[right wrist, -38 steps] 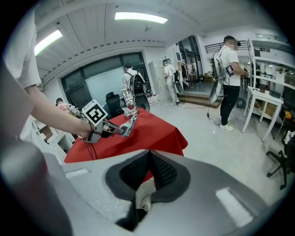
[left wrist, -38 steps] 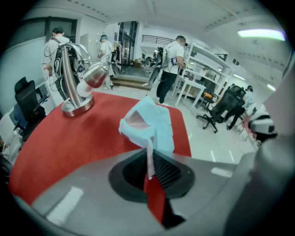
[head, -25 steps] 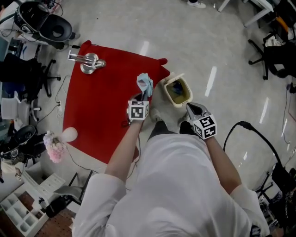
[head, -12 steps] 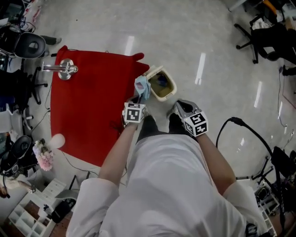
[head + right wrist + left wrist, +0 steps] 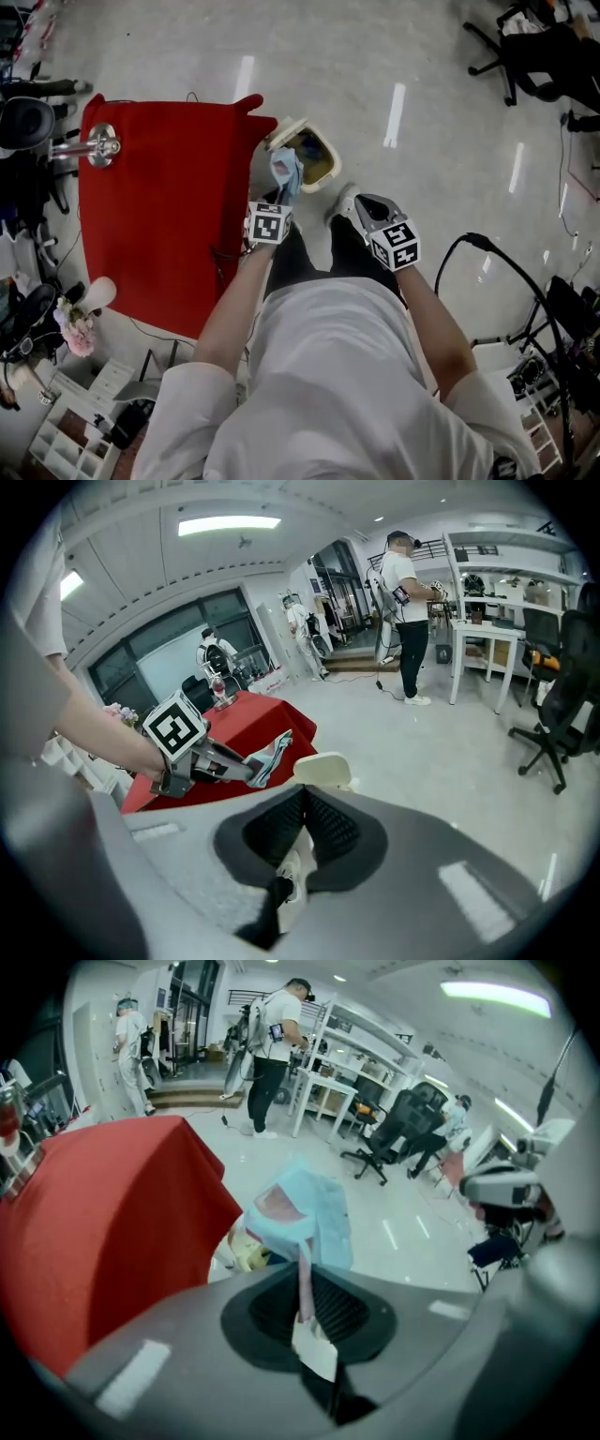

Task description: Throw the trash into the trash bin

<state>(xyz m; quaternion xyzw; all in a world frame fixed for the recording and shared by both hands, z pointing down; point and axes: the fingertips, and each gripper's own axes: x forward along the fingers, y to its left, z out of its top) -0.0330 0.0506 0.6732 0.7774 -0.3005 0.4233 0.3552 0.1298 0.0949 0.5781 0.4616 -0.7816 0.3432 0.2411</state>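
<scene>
Now the left gripper has its jaws clamped on a crumpled light-blue piece of trash. The trash hangs at the near-left rim of the cream trash bin, partly over its opening. A second ago it was held short of the bin, over the edge of the red-covered table. The bin stands on the floor just off the table's far right corner. The right gripper, jaws together with nothing between them, has also come closer and now sits near the bin's near-right side. A shiny metal object rests at the table's far left edge.
</scene>
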